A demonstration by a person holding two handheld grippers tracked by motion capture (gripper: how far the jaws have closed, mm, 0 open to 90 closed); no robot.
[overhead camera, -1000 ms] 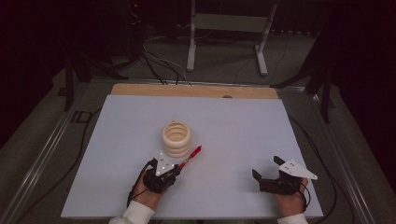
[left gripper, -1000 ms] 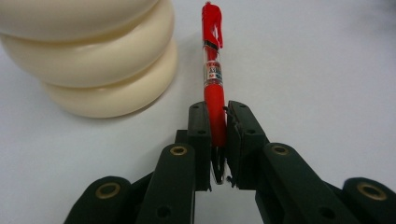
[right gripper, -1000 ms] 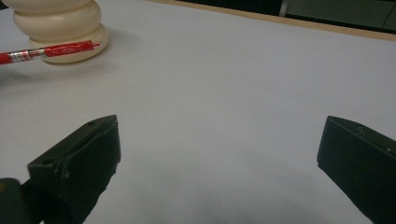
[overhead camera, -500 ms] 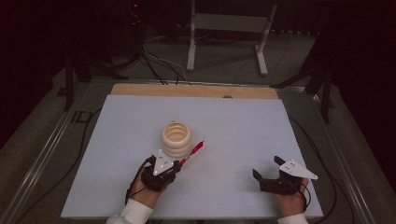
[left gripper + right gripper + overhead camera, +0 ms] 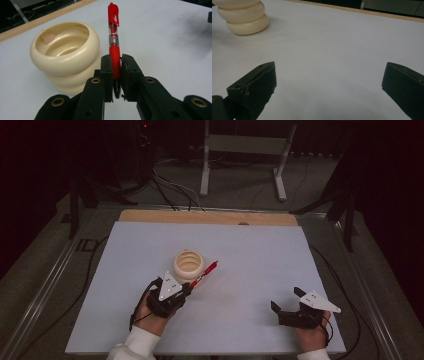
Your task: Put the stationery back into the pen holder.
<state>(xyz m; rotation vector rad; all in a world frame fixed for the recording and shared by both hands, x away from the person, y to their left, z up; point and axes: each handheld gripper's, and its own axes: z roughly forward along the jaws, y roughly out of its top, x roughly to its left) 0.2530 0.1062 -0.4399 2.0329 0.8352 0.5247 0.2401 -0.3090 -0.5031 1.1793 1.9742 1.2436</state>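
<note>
A red plastic click pen [image 5: 113, 42] with a clear mid-barrel is lifted off the table, pointing away, just beside an upright cream ribbed ceramic cup [image 5: 65, 55].

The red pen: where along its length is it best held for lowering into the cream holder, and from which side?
Grip the red pen on its rubber sleeve, as the left claw does now, jaws pinching the barrel across its width from behind, so its clip end juts forward. That leaves most of the barrel free to tip over the cream holder, whose open mouth faces up beside it.
</note>
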